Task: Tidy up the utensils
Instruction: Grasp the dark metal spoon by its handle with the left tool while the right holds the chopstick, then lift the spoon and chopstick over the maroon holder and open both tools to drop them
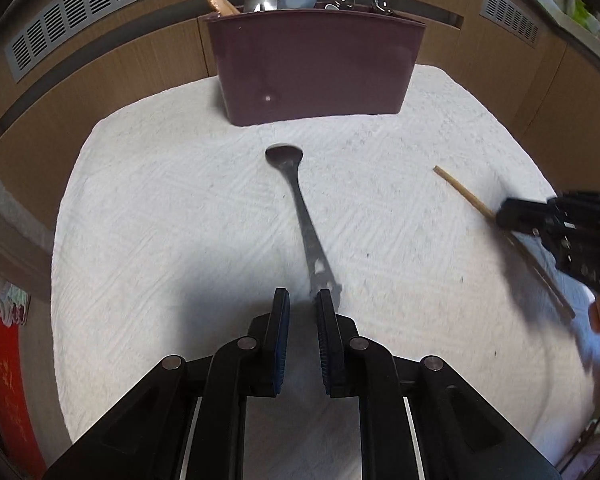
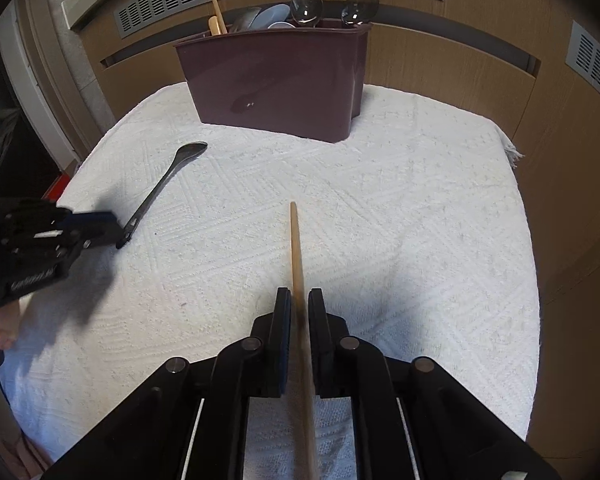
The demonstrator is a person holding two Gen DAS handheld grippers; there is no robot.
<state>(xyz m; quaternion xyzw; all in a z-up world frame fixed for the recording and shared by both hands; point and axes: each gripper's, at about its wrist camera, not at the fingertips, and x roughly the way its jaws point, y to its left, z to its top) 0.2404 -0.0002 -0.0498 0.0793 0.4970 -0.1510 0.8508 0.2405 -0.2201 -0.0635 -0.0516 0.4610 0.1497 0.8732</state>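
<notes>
Setting: wood-panelled wall with metal vent grilles; a counter (image 1: 148, 208) spread with a white textured cloth.

Holder: maroon plastic utensil holder (image 1: 316, 64), upper centre of both views, standing at the far edge of the cloth. It already carries spoons, a wooden piece and pale rounded items.

Spoon: dark metal spoon (image 1: 300, 208), flat on the cloth, bowl toward the holder. Its handle end lies just at the right pad of the left tongs (image 1: 303, 300), whose jaws stand apart and grip nothing.

Chopstick: wooden chopstick (image 2: 298, 256), centre of the right wrist view, running between the jaws of the right tongs (image 2: 299, 300). The jaws sit narrowly either side; a gap shows, so whether they pinch it cannot be told.

Step in hand, as judged: both pieces at the pick-up stage. Next move calls for the left tongs to shift slightly right to straddle the handle, then close; the right to close firmly, lift, and carry to the holder.

View differences: the left wrist view shows the chopstick's full length, lower right, apparently tilted; the right wrist view shows the left tongs at the spoon's handle tip, middle left.
</notes>
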